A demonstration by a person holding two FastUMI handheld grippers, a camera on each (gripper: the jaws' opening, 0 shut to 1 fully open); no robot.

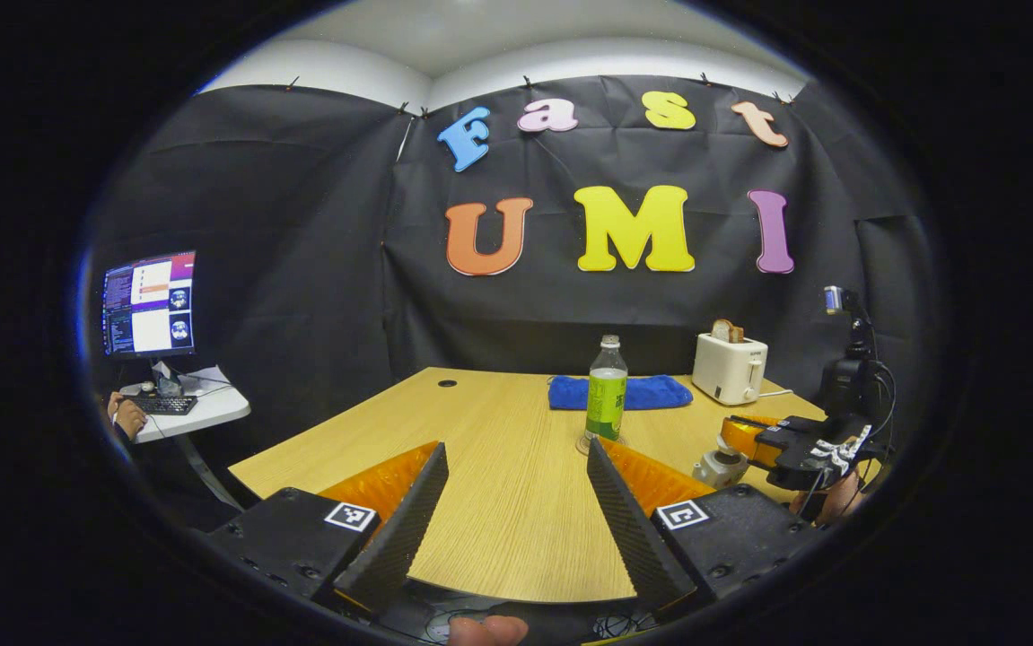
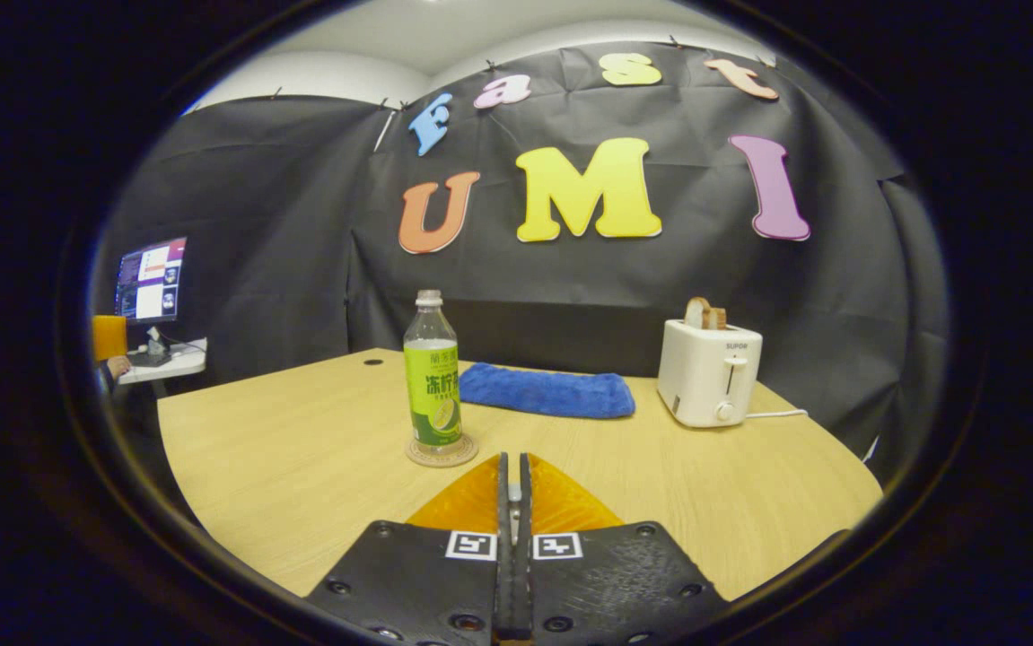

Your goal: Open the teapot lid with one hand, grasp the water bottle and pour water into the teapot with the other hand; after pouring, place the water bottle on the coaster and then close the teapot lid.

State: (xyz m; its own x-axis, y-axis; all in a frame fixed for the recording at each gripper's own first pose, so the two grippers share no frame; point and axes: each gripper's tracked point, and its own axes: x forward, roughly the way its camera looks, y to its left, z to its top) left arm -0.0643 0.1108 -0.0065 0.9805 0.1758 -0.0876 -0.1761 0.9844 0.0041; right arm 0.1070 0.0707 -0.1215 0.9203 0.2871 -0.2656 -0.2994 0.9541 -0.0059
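Left gripper view: left gripper (image 1: 516, 447) held low over the near edge of the wooden table (image 1: 480, 502), fingers spread wide apart, nothing between them. Beyond the right-hand finger, water bottle (image 1: 607, 390) upright on a round coaster (image 1: 599, 443), near the middle of the table. Behind the bottle, a blue cloth (image 1: 651, 392) lying flat; to its right a white toaster (image 1: 730, 368) with a slice of bread sticking out. Farther right, right gripper (image 1: 731, 441) reached in from the side, tips at the top of the small pale teapot (image 1: 719, 468); could not tell from here whether pressed on the lid. Off to the left, a monitor (image 1: 150, 305) on a side table, with a person's hand (image 1: 127, 414) at a keyboard.

Right gripper view: right gripper (image 2: 513, 467) with fingers drawn together, just a thin slit left, a small pale bit caught in it; could not make out what. Ahead and slightly left, water bottle (image 2: 432, 381) on the coaster (image 2: 441, 452). Blue cloth (image 2: 547, 391) just behind, toaster (image 2: 709, 372) well to the right, near the back edge of the table (image 2: 301, 467). Monitor (image 2: 152, 280) far left.
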